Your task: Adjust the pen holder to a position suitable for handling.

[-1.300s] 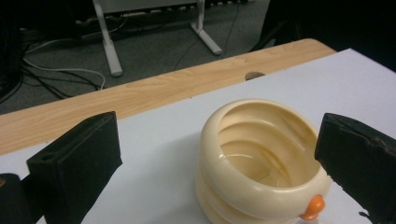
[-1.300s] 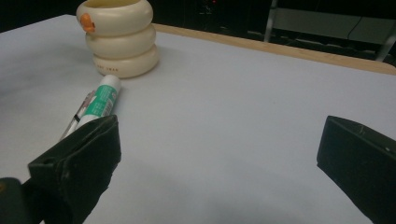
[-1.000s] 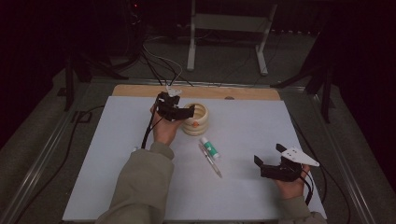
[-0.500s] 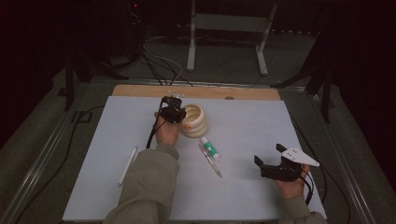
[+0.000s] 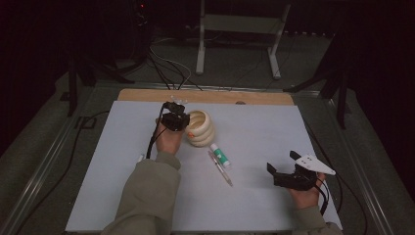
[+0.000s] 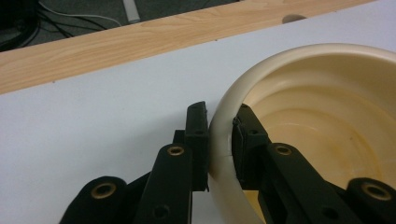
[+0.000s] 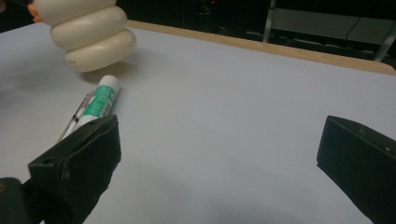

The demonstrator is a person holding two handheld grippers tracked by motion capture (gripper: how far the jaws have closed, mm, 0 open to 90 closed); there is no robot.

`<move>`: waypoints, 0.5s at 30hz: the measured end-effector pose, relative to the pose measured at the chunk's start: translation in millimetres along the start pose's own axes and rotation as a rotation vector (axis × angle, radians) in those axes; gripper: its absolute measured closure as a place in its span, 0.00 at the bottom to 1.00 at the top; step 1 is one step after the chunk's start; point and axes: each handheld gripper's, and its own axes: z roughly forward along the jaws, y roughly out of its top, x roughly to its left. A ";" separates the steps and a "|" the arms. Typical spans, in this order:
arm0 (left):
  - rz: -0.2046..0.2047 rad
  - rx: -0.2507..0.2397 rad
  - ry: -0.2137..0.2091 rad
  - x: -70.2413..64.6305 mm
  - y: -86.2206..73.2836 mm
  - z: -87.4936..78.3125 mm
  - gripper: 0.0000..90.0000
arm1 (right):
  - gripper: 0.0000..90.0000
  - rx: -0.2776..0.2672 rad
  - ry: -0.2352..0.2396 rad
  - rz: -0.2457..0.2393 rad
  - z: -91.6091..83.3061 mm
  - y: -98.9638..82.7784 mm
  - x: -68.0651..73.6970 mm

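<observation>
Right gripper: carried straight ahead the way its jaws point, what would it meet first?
Probably nothing on the white table: the open right gripper faces bare surface up to the wooden edge strip. The green-and-white tube lies off to the side.

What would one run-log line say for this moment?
left gripper: shut on cream holder rim | right gripper: open, nothing held | glue stick, pen: on table

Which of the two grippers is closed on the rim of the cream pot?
The left gripper: it pinches the cream pot rim. The right gripper stands open, empty.
</observation>
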 end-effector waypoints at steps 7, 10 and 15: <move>0.046 -0.002 -0.015 -0.1 -4.5 -12.5 0.89 | 0.00 -0.001 -0.002 0.001 -0.4 -0.1 0.1; 0.063 0.005 -0.020 0.8 -7.3 -16.6 0.89 | 0.00 -0.002 -0.004 0.001 -0.6 0.0 0.0; 0.100 0.018 -0.025 0.0 -12.6 -23.1 0.89 | 0.00 -0.001 -0.004 0.003 -0.5 -0.1 0.1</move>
